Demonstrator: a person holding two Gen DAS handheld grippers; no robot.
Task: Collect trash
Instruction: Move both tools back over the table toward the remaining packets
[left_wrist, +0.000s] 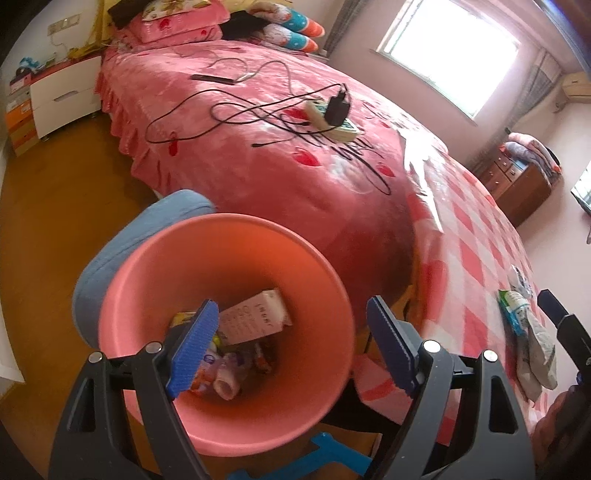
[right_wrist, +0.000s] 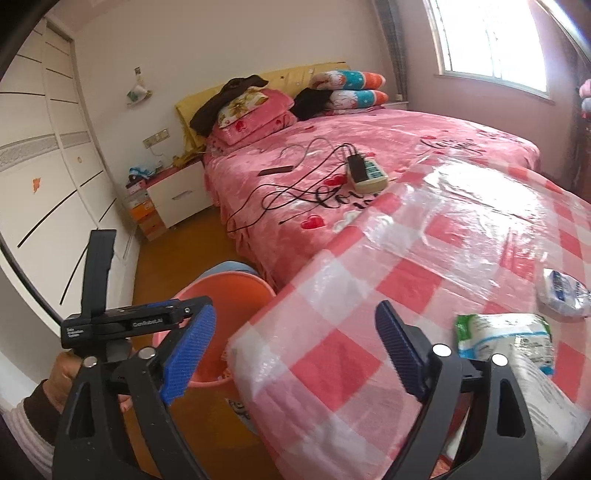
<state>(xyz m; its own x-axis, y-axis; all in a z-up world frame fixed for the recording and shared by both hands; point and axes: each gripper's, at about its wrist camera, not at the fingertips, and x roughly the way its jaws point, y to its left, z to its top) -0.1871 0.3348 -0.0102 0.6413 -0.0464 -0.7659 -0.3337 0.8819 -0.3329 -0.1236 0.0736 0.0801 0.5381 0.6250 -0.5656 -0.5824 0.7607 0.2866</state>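
Spread left jaws hover over bin (left_wrist: 229, 266); right jaws spread beside wrappers (right_wrist: 502, 336).

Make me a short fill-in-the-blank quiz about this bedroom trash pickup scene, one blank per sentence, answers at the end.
1. The pink bin stands on the ____ beside the bed.
2. The white carton lies inside the ____.
3. The green-and-white packet lies on the red-and-white ____ cloth.
4. The jaws of the left gripper stand ____.

Answers: floor; bin; checked; open

pink bin (left_wrist: 229, 266), red-and-white checked cloth (right_wrist: 424, 273)
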